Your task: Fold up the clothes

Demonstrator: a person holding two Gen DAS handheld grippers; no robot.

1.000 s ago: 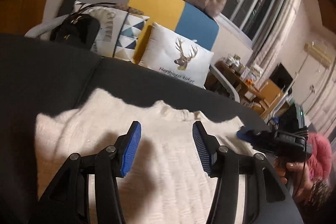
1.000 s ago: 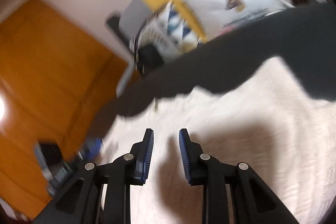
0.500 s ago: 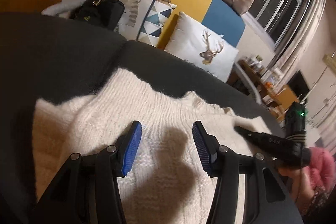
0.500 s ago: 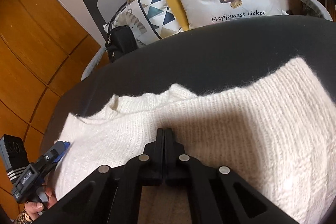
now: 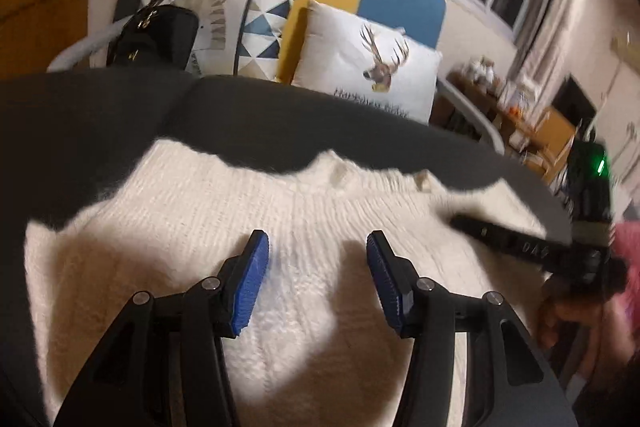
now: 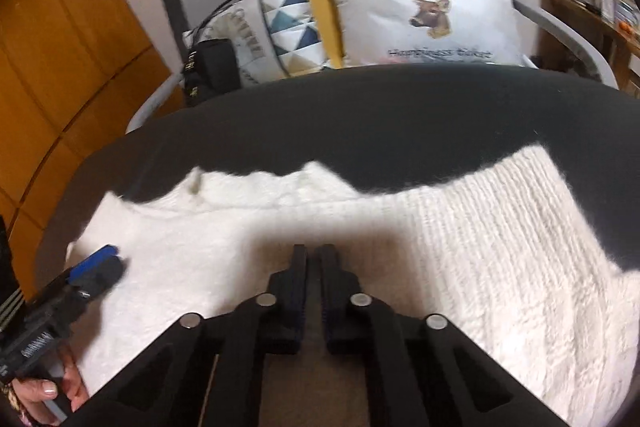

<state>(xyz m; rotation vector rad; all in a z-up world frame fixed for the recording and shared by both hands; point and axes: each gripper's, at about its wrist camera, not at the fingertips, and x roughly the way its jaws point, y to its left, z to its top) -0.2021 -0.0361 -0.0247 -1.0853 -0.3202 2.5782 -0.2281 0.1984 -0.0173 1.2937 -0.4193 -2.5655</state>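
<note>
One deer cushion [image 6: 424, 15] behind the white sweater [image 6: 480, 227] reads "Happiness ticket".

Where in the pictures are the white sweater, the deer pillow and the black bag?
white sweater [image 5: 192, 219]: left wrist view, knit body.
deer pillow [image 6: 424, 15]: right wrist view, printed front.
black bag [image 5: 156, 39]: left wrist view, its front.

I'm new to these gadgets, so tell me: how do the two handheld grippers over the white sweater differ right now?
The left gripper has its jaws standing apart, with the blue pads plainly showing; the right gripper has its jaws shut, pads almost hidden. The left gripper has bare knit visible between its fingers; whether the right gripper has pinched any fabric I cannot tell. Both are black, hand-held, and point down at the same white knit sweater spread on the dark surface.
</note>
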